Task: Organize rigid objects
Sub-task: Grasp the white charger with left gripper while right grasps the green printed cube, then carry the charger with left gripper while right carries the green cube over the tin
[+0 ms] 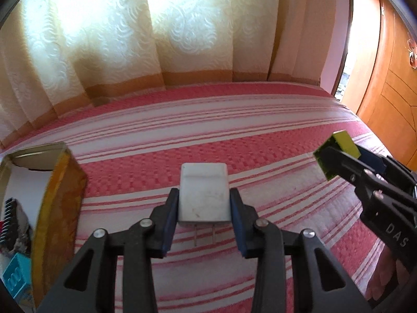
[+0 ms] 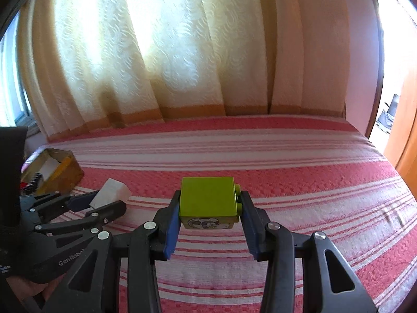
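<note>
Left tongs clamped on white plug adapter, centre of left wrist view; blue pads press both its sides, prongs point toward camera, adapter held above striped bedspread.

Right tongs clamped on green toy block, centre of right wrist view, studs toward right pad.

Open yellow tin at left edge, on bed, beside left tongs.

matt white plastic charger, smooth green plastic block, shiny metal tin, rough woven bedspread, embossed cloth curtain, glossy wood door.
</note>
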